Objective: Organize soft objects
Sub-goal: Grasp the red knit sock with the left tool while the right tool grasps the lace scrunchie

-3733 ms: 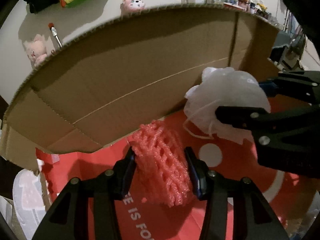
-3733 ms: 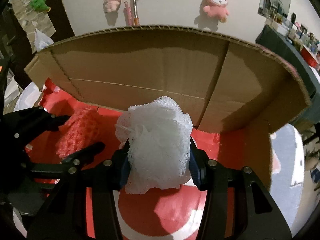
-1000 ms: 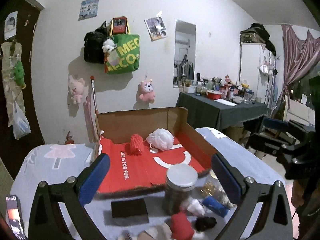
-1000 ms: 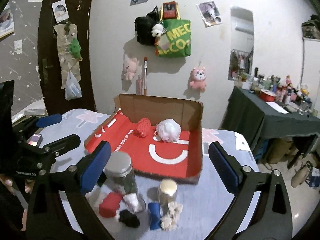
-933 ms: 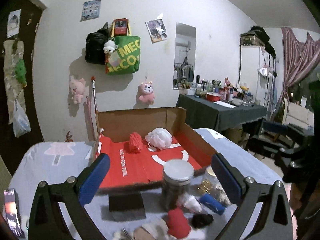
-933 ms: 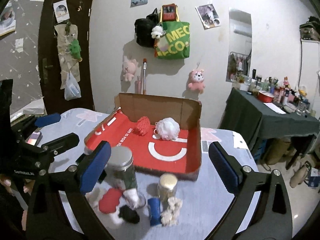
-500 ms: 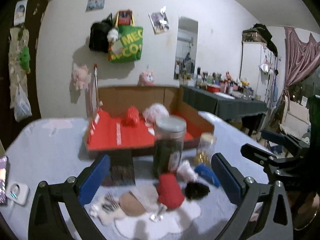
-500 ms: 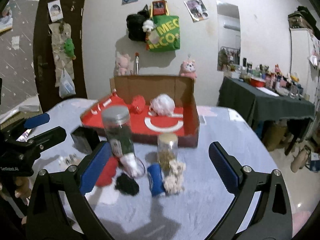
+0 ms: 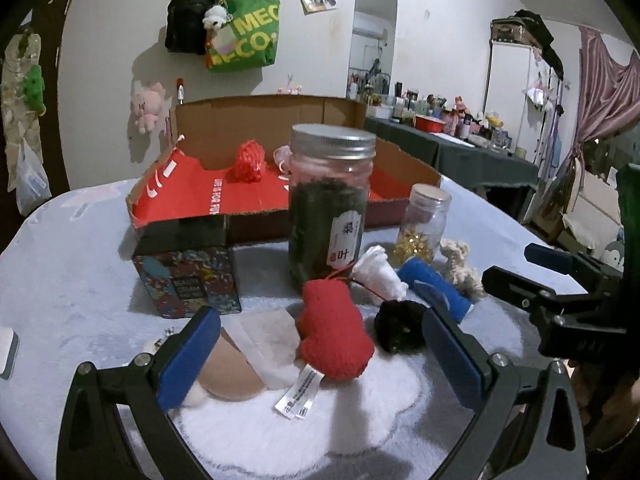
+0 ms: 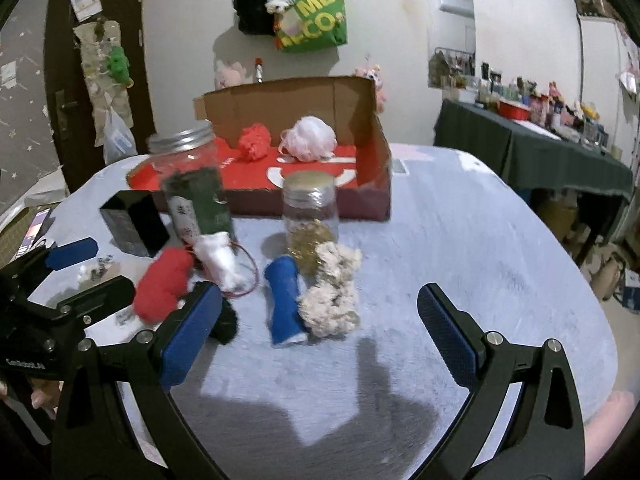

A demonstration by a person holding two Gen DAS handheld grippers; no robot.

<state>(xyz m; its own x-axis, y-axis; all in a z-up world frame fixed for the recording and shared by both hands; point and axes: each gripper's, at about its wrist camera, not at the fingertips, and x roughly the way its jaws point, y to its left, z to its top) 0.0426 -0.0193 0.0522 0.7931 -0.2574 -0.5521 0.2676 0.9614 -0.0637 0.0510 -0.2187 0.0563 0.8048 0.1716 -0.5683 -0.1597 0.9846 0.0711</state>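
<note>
Currently both grippers empty: left gripper (image 9: 320,344) spread wide, low over red knitted piece (image 9: 334,328) on white fluffy mat (image 9: 320,420); right gripper (image 10: 320,322) likewise spread, nearest blue roll (image 10: 284,300) and cream tuft (image 10: 332,292). Red mesh ball (image 10: 254,141) and white pouf (image 10: 308,138) sit inside cardboard box (image 10: 380,168).

Knitted red mitten (image 9: 334,332), glass jar (image 9: 329,208), corrugated cardboard box (image 9: 256,120)

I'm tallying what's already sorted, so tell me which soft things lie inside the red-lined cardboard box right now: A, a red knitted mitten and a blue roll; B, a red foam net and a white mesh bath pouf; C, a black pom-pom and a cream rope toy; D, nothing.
B: the red foam net and white mesh bath pouf sit side by side in the red-lined cardboard box.
</note>
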